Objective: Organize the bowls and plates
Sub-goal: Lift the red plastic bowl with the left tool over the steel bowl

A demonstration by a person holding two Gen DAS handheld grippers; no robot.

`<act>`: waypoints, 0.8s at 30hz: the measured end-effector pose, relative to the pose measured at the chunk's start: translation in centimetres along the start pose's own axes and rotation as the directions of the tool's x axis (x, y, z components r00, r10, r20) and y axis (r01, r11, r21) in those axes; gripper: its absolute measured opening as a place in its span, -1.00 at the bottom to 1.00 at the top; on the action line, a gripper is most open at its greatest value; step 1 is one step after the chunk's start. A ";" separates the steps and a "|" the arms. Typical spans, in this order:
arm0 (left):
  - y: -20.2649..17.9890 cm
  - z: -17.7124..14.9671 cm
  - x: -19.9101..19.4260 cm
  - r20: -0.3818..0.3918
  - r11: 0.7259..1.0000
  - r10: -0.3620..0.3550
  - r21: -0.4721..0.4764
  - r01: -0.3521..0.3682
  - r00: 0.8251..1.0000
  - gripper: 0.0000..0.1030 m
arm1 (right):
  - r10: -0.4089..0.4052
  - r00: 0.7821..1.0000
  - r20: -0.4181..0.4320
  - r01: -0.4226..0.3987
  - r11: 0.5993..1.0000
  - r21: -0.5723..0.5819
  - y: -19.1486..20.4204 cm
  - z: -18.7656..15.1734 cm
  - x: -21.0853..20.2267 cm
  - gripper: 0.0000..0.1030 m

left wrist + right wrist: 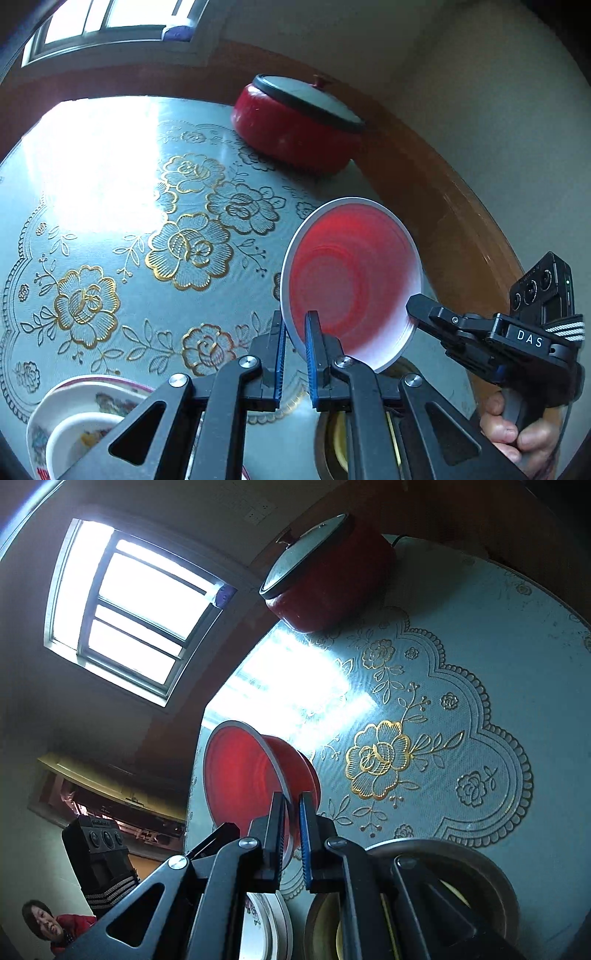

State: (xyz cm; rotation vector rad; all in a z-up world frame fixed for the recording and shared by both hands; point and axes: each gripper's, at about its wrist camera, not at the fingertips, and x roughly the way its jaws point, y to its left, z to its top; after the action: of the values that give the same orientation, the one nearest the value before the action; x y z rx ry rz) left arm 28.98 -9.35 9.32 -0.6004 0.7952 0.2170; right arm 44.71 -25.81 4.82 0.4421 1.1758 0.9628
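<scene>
The red bowl (pixel 351 280) is up in the air above the table (pixel 110 192), pinched on its rim by both the left gripper (pixel 295 332) and the right gripper (pixel 291 812), so it is not yet put with the flowered plates (pixel 74 413) down below.

both grippers (pixel 294 328) (pixel 417 314) pinch the tilted red bowl (pixel 351 280).
</scene>
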 end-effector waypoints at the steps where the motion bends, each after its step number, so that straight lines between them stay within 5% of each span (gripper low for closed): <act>1: -0.4 -0.4 -0.4 0.002 1.000 -0.003 0.012 0.003 1.000 -0.80 | 0.000 1.000 0.005 0.000 1.000 -0.004 0.0 -0.5 -0.6 -0.87; 24: -4.3 -8.3 -1.8 -0.143 0.982 -0.124 0.127 0.143 0.982 -0.78 | -0.059 0.996 0.071 0.060 0.998 0.000 -2.6 -9.1 -8.7 -0.84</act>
State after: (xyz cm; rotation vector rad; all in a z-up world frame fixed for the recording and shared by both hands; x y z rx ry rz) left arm 24.39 -17.61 7.90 -0.5407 0.8892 -0.0020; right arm 36.83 -35.94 4.62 0.4338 1.1175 0.8902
